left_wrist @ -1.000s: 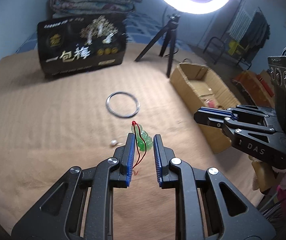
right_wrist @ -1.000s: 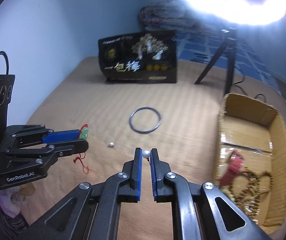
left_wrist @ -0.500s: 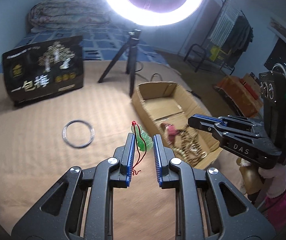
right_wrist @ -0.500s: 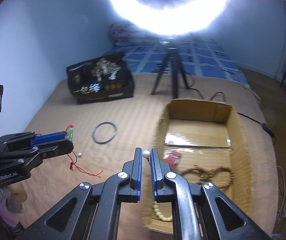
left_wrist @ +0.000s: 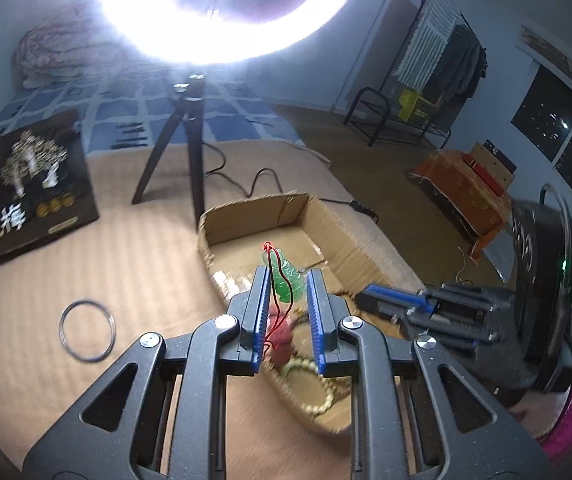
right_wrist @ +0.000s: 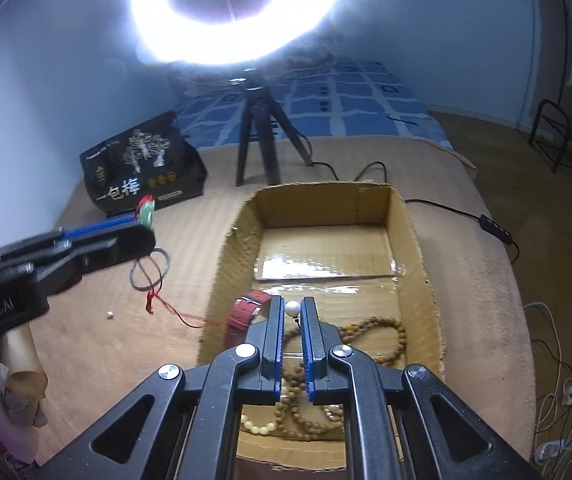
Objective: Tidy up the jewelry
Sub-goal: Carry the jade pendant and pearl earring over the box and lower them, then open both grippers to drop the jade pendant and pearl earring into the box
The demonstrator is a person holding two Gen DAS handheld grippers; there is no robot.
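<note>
My left gripper (left_wrist: 286, 276) is shut on a green jade pendant (left_wrist: 283, 280) with a red cord hanging down, held above the near left wall of the cardboard box (left_wrist: 245, 210). The pendant also shows in the right wrist view (right_wrist: 146, 214). My right gripper (right_wrist: 293, 304) is shut on a white pearl earring (right_wrist: 292, 309) over the box (right_wrist: 410, 240). In the box lie wooden bead strings (right_wrist: 374, 340) and a red strap (right_wrist: 245, 312). A metal bangle (left_wrist: 85, 332) and a small pearl (right_wrist: 109, 314) lie on the tan cloth.
A black printed gift box (left_wrist: 25, 184) stands at the back left. A ring light on a tripod (left_wrist: 189, 152) stands behind the cardboard box, its cable trailing right. The cloth edge drops off at the right, with a floor and furniture beyond.
Both grippers have swung right from the open cloth to over the cardboard box, each still holding its item. The bangle and loose pearl now lie off to the left.
</note>
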